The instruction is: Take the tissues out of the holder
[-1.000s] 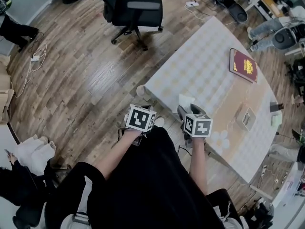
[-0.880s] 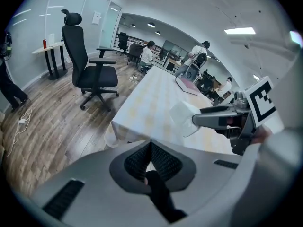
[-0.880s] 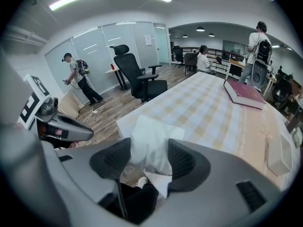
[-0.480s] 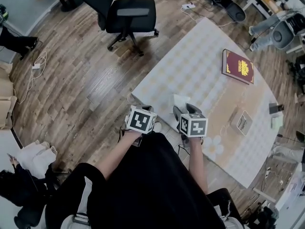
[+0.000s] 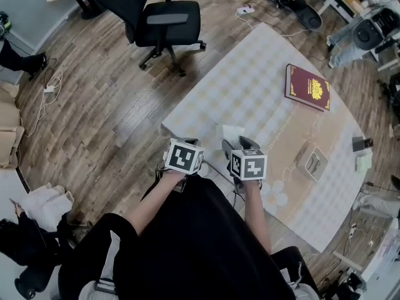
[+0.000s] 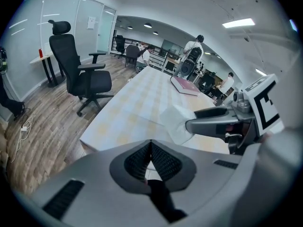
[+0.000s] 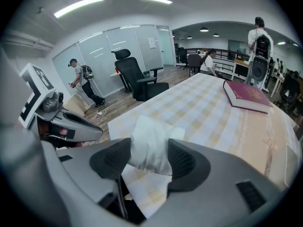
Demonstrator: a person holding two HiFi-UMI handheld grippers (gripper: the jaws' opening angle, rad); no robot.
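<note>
1. R gripper point(image 7: 149, 161): jaws part-way apart, pinching a bunched white tissue point(image 7: 147, 137) that stands up between the pads.
2. L gripper point(image 6: 150, 148): jaws together, nothing in them. In head view it sits just beside R, at R's 9 o'clock.
3. Tissue is out of the holder. In head view it sits at approx 12 o'clock from R's tips, over the near corner of the table point(image 5: 256, 86).
4. Holder point(image 5: 312, 163): I take the small squarish box on the cloth for it. It lies at approx 3 o'clock from R, well apart. Long side seems to run 1–7 o'clock, not sure.
5. R hand is clearly nearer the holder than L. Any next pull looks like R's job once it drops this tissue, since L would have to reach across R.
6. Can't tell if more tissues are left inside, too small.
</note>
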